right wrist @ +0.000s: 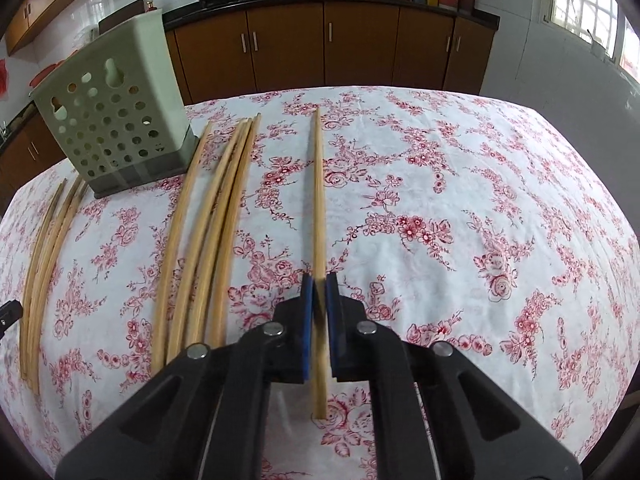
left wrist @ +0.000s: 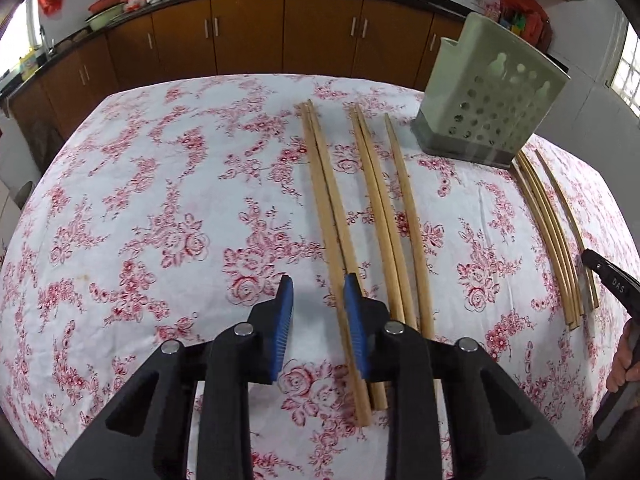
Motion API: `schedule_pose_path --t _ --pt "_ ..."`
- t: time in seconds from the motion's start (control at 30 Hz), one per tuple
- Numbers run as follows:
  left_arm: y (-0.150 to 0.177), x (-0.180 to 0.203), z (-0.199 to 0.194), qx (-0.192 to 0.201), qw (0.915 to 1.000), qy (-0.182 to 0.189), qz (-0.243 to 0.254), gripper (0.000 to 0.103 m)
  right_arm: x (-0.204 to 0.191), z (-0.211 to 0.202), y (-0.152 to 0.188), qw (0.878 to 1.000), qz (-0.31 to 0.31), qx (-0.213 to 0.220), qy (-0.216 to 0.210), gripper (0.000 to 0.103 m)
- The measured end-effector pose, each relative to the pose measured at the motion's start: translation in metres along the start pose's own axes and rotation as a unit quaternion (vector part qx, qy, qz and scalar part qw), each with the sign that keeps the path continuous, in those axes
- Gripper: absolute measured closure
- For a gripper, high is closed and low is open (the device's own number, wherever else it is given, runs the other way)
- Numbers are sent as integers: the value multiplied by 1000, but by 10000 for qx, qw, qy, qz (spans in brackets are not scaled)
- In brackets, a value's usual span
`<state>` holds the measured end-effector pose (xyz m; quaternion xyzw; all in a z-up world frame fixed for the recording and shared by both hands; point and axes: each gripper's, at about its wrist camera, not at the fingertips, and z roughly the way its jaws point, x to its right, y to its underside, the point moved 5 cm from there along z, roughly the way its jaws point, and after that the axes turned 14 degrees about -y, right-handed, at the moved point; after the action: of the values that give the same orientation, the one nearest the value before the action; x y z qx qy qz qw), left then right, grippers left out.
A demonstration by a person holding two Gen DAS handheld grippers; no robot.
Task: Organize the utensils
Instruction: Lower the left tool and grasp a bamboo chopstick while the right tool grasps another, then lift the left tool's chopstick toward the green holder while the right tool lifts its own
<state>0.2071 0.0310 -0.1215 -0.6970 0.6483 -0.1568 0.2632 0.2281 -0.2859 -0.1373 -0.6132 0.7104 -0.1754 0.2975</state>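
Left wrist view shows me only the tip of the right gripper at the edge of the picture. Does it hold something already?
Observer: Yes. The right gripper is shut on one chopstick, gripped in its nearer half.
Operator: Do more chopsticks lie to the right of that one?
Observer: No. On that side only the flowered tablecloth shows.
Operator: Does the held one touch its neighbours?
Observer: No. It is apart from the group of chopsticks to its left, with bare cloth between them.
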Motion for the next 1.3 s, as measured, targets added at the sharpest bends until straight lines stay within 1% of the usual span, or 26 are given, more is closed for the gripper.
schedule_pose_path --t 0.17,0.2,0.27,0.37,0.5,0.63,0.73,0.83,1.03,1.3 --pt "0 4 2 -11 9999 -52 98 82 -1 1 1 10000 -3 -9 -14 95" --pt "0 4 3 -3 9999 -81 110 84 -2 2 1 10000 -5 -13 -27 94" --pt "-2 3 7 13 9998 -178 98 95 -4 2 2 10000 -56 -20 -44 93" --pt "-10 -2 15 34 9997 -259 39 95 -8 6 -1 9997 -236 -13 -23 95" --pt "-29 -13 31 113 9991 -400 -80 95 -4 13 -12 9999 -154 23 -9 95" --pt "-47 -21 45 189 9991 -302 -214 95 5 17 -24 9999 -70 91 119 95" --pt "-44 -23 44 239 9994 -185 -191 95 11 16 -28 9998 -29 138 151 95" --pt "-33 -26 39 310 9993 -107 -188 95 13 13 -24 9997 -74 175 156 93" --pt "-19 -27 30 409 9991 -118 -65 94 12 10 -17 9997 -103 171 130 93" --pt "-4 -30 18 428 9990 -112 -78 94 9 -3 -3 9996 -174 154 129 93"
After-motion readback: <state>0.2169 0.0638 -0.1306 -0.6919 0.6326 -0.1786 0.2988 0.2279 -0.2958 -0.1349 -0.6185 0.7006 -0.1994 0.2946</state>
